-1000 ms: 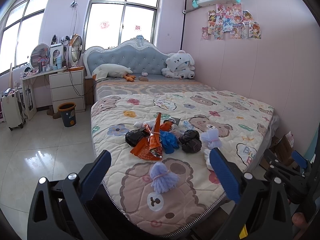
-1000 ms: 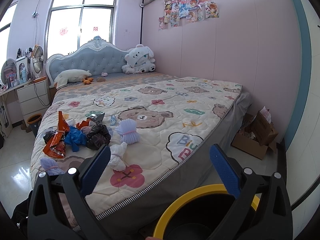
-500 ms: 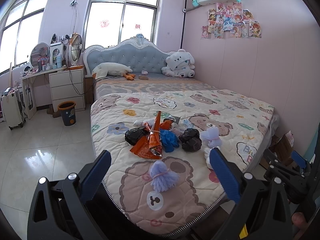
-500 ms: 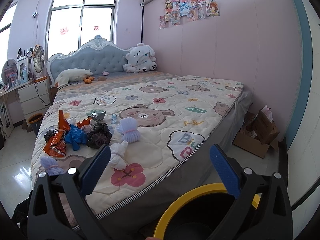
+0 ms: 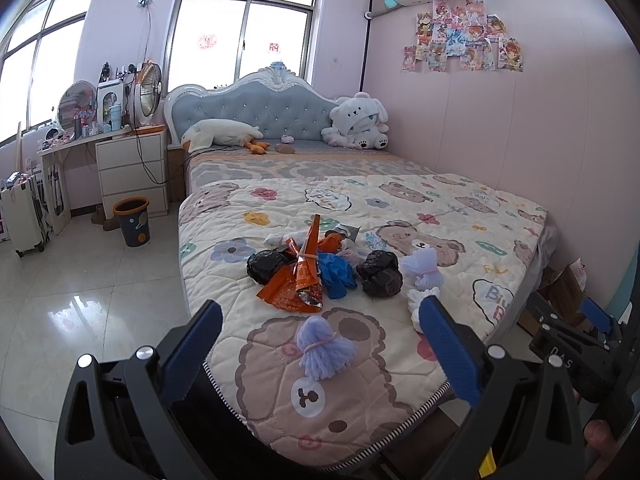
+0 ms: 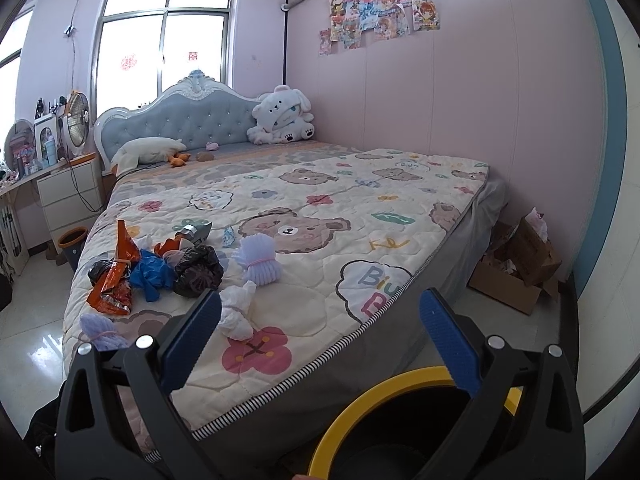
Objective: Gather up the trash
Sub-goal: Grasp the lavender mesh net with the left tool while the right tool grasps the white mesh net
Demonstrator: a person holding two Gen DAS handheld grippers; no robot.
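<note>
Trash lies in a heap on the bear-print quilt [image 5: 460, 208]: orange snack wrappers [image 5: 298, 284], a blue crumpled bag [image 5: 336, 274], black bags [image 5: 380, 274], a lilac foam net [image 5: 322, 346] nearest the foot edge, another lilac net [image 6: 258, 260] and a white wad [image 6: 236, 312]. My left gripper [image 5: 320, 354] is open and empty, held before the bed's foot corner, short of the heap. My right gripper [image 6: 320, 332] is open and empty above a yellow-rimmed black bin [image 6: 360, 396] by the bed's foot.
A small orange-rimmed bin [image 5: 132, 220] stands on the tiled floor by white drawers [image 5: 132, 168]. A suitcase [image 5: 24, 216] is at far left. A cardboard box [image 6: 520, 268] sits against the right wall. Plush toys [image 5: 360, 122] rest at the headboard.
Both views have shifted only slightly; the bed and heap sit a little closer and higher in the right wrist view. Both grippers stay open and empty.
</note>
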